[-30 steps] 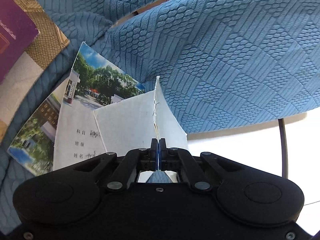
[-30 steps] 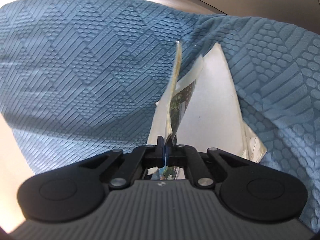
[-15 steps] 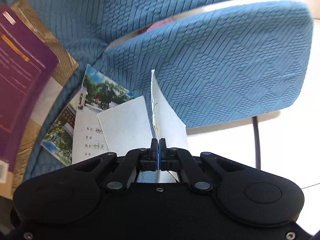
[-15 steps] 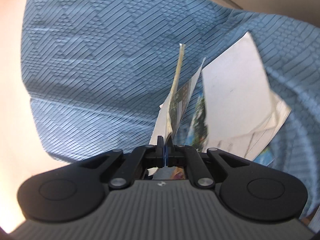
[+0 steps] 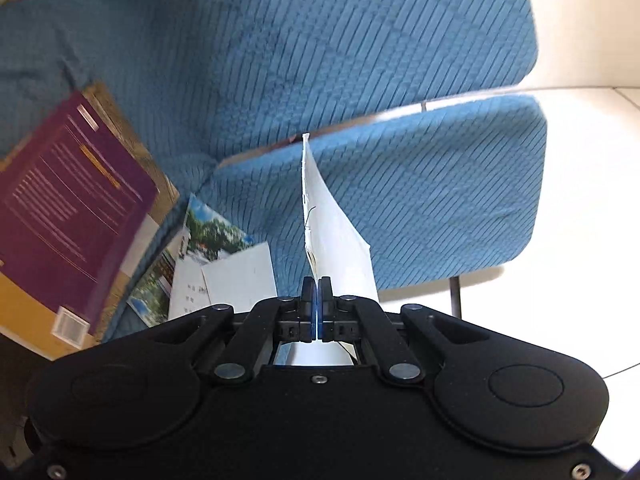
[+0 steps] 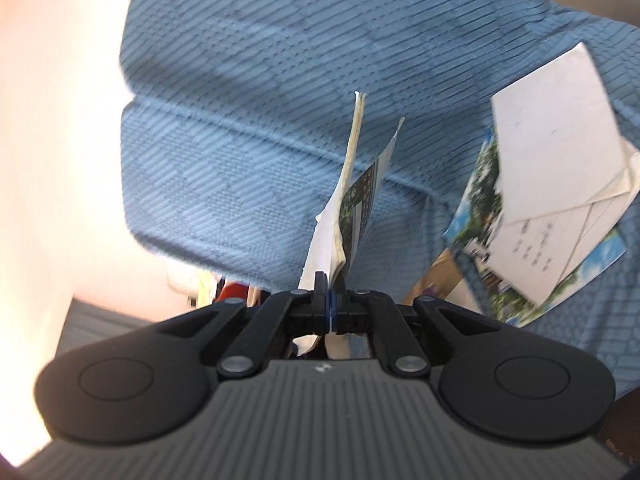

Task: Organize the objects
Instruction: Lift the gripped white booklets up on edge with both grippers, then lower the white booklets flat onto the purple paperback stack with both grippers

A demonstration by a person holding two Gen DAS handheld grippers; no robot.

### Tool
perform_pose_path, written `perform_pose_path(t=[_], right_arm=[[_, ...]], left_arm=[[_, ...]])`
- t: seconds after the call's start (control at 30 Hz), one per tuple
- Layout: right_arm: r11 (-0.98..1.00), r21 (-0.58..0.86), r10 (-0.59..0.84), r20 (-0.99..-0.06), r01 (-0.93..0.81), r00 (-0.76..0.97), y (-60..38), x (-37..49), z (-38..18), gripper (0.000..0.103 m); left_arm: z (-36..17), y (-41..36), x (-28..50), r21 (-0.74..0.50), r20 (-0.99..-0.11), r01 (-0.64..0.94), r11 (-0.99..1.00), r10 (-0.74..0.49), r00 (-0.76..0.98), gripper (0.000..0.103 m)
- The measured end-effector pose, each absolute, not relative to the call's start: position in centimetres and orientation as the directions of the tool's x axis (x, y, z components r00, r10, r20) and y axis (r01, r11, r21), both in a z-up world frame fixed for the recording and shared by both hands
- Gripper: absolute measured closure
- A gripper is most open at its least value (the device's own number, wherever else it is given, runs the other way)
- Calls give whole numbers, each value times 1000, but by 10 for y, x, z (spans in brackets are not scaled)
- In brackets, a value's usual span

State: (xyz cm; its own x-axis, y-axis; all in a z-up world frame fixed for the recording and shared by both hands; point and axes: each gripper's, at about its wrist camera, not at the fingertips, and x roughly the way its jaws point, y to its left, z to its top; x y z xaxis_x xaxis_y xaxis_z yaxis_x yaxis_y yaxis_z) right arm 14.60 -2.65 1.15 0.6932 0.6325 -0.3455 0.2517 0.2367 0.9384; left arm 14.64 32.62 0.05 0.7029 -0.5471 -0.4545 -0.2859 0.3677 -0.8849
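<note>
Paper sheet (image 5: 336,236), white, thin, curling: my left gripper (image 5: 317,304) pinches its edge. Photo-printed booklet (image 6: 352,200), floppy, clamped in my right gripper (image 6: 329,300). Quilted blue sofa cover (image 5: 400,60) behind.

Your purple book (image 5: 68,216) was smeared by motion — its lines of print could not be read, and its lower left corner ran off the frame. The handwriting on the white sheet (image 6: 560,216) lying on the blue cushion (image 6: 248,128) was too blurred to make out. Below that cushion, a red shape (image 6: 234,292) sat half hidden behind your right gripper (image 6: 329,284) — what it was could not be told.
</note>
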Motion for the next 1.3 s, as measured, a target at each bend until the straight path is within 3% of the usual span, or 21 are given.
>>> perform_pose_path(t=[0.3, 1.3], right_arm=[[326, 924, 689, -377, 200, 619, 17, 140, 28, 99], [450, 856, 731, -517, 255, 446, 97, 120, -56, 99]], left_arm=[[1, 376, 114, -870, -478, -300, 392, -515, 711, 103], [-90, 418, 54, -761, -647, -485, 431, -452, 614, 101]])
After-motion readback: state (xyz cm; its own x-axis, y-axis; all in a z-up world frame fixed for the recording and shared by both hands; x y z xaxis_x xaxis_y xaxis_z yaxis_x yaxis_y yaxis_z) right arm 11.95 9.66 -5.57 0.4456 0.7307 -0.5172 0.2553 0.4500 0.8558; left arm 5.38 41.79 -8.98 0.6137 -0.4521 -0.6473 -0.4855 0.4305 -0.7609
